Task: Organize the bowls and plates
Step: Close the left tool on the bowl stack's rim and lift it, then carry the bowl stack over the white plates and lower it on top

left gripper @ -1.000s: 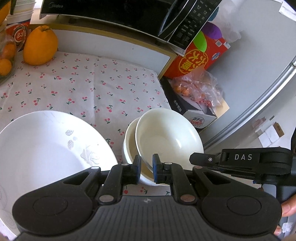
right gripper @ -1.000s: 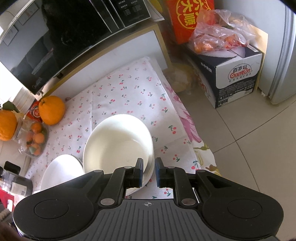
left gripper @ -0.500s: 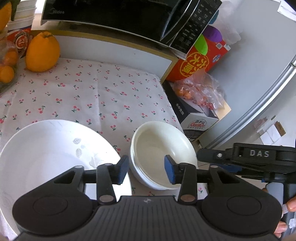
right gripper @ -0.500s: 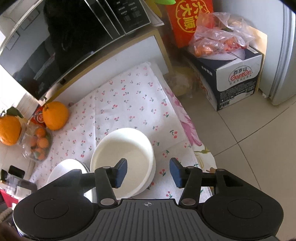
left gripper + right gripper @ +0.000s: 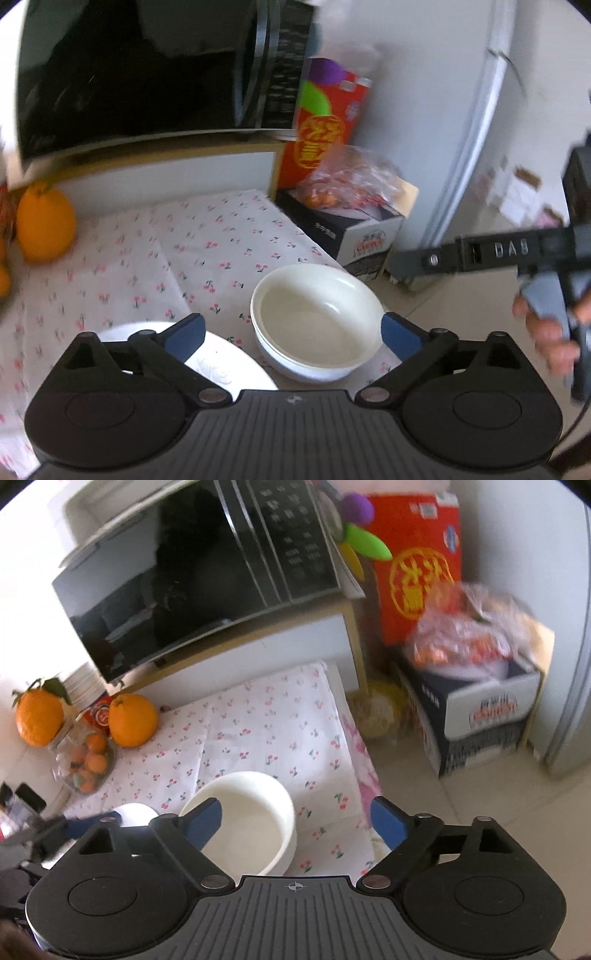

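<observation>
Two nested white bowls stand on the cherry-print cloth near the table's right edge; they also show in the right wrist view. A white plate lies just left of them, partly hidden by my left gripper, which is open, empty and raised above both. My right gripper is open and empty above the bowls. The plate's edge shows left of the bowls. The right gripper's body hangs to the right of the bowls.
A black microwave sits on a shelf behind the table. Oranges and a jar of small fruit stand at the back left. A red box and a carton with a bag stand on the floor to the right.
Both grippers were shut on the upper bowl's rim, then opened and let it go. It now sits nested in the lower bowl, and both grippers have pulled up and back.
</observation>
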Action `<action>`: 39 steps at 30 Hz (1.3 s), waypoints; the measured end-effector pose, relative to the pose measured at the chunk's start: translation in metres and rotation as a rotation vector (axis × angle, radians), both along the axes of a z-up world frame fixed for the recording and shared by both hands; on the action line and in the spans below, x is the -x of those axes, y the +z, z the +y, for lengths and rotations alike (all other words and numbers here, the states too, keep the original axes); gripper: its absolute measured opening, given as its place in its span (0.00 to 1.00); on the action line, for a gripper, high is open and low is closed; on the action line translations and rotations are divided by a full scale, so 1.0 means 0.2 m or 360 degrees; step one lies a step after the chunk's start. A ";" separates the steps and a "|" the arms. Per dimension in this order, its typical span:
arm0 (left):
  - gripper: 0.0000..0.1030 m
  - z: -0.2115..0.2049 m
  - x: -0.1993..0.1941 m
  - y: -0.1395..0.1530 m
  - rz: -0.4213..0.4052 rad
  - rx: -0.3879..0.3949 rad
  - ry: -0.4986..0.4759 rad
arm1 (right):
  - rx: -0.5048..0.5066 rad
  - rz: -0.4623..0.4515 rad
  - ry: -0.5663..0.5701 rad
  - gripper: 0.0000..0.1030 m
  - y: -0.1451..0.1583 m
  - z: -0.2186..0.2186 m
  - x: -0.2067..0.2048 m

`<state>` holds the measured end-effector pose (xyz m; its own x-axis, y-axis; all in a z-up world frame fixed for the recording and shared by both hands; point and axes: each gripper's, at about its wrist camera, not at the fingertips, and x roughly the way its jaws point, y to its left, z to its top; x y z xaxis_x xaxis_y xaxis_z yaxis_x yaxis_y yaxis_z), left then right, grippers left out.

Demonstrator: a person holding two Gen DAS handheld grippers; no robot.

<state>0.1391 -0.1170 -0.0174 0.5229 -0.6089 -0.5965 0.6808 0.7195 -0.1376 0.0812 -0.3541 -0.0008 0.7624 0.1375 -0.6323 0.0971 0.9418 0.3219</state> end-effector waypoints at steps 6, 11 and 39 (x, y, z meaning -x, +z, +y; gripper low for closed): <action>0.99 -0.07 0.08 -0.06 -0.0180 -0.0177 -0.0199 | 0.0041 -0.0063 0.0027 0.91 -0.06 -0.02 0.02; 0.99 -0.11 0.06 -0.11 -0.0203 -0.0243 -0.0229 | 0.0009 -0.0088 0.0019 0.91 -0.09 -0.01 0.01; 0.93 -0.22 -0.02 -0.21 -0.0149 -0.0424 -0.0359 | -0.0085 0.0063 0.0015 0.86 -0.21 0.11 -0.21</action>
